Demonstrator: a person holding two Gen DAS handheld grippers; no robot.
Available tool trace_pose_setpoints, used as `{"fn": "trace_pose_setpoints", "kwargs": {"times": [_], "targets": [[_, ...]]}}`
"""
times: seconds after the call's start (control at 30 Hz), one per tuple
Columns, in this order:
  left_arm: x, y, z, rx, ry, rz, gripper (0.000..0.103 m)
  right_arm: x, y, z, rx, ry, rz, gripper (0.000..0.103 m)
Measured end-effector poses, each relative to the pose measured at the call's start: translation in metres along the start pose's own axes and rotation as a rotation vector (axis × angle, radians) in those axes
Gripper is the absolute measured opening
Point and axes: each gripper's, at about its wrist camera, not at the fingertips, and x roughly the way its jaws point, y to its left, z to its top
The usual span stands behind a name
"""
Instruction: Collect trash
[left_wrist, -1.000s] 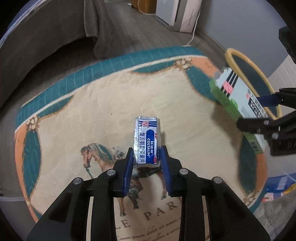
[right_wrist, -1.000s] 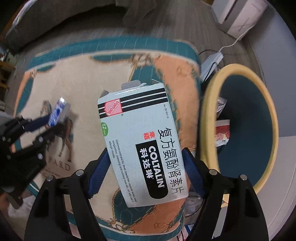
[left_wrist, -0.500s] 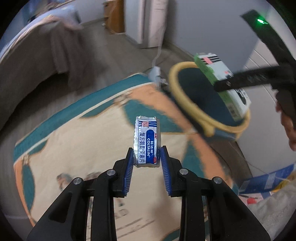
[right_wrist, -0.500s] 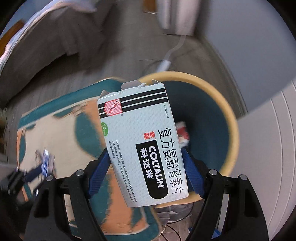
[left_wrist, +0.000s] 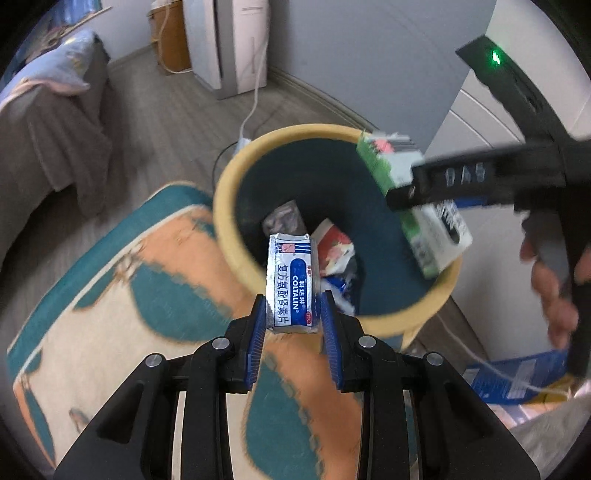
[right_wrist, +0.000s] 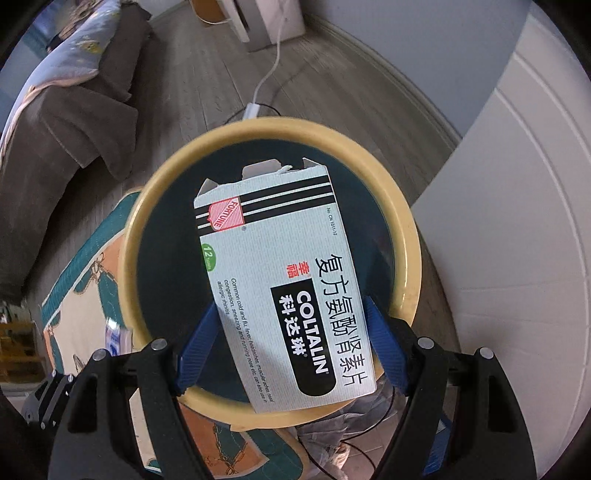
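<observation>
Grey wood-look floor (left_wrist: 173, 122) runs under a patterned rug (left_wrist: 122, 295) in teal, orange and cream, with a brown-draped bed (left_wrist: 44, 133) at the left edge of the room and a white appliance (left_wrist: 236, 40) by the back wall, its white cable (left_wrist: 253, 99) trailing toward the bin. Just off the rug's right edge stands the yellow-rimmed bin (left_wrist: 236, 173) with a dark teal inside; crumpled wrappers (left_wrist: 332, 251) lie at its bottom. Low in the left wrist view, the left gripper (left_wrist: 293, 314) pinches a foil blister pack (left_wrist: 291, 284) marked COLTALIN between its blue pads, the pack standing upright over the bin's near rim. Further right in that view, the right gripper (left_wrist: 424, 188) clamps a medicine box (left_wrist: 417, 206) with a green side, tilted above the bin's right rim; the person's hand (left_wrist: 554, 288) shows at the right edge, blurred. From the right wrist view, the box (right_wrist: 280, 291) sits slanted between the gripper's (right_wrist: 291, 336) blue fingers (right_wrist: 384, 339), its torn flap end reaching over the bin's open mouth (right_wrist: 159, 266), with a white door panel (right_wrist: 517, 221) to the right
</observation>
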Motion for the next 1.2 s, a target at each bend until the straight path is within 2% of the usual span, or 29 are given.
{"fn": "trace_pose_setpoints", "kwargs": {"times": [0.1,0.23,0.3,0.37,0.47,0.6,0.83,0.9,1.03,1.2], "targets": [[0.008,0.000,0.013,-0.018,0.000,0.003,0.031,0.000,0.005,0.002,-0.004,-0.007,0.005,0.076],[0.016,0.001,0.019,-0.006,-0.007,0.035,0.046,0.000,0.004,0.004,0.034,-0.013,0.041,0.076],[0.015,0.003,0.015,-0.002,-0.012,0.032,0.047,0.004,0.005,0.005,0.045,-0.005,0.059,0.077],[0.018,0.007,0.012,0.005,-0.010,0.046,0.055,0.008,0.008,0.008,0.041,0.000,0.070,0.078],[0.014,0.009,0.002,0.023,-0.006,0.062,0.058,0.010,0.017,0.010,0.017,-0.004,0.084,0.089],[0.003,0.011,-0.005,0.022,-0.014,0.072,0.065,0.004,0.019,0.010,0.005,-0.022,0.080,0.089],[-0.055,0.016,-0.020,-0.032,-0.115,0.077,0.094,-0.030,0.014,-0.012,-0.046,-0.038,0.028,0.090],[-0.073,0.013,-0.023,-0.027,-0.136,0.095,0.096,-0.050,0.016,-0.023,-0.078,-0.067,0.014,0.096],[-0.101,0.011,-0.027,-0.053,-0.155,0.123,0.098,-0.087,0.021,-0.049,-0.154,-0.150,-0.050,0.097],[-0.137,0.009,-0.034,-0.107,-0.227,0.126,0.098,-0.117,0.017,-0.074,-0.142,-0.196,-0.019,0.097]]}}
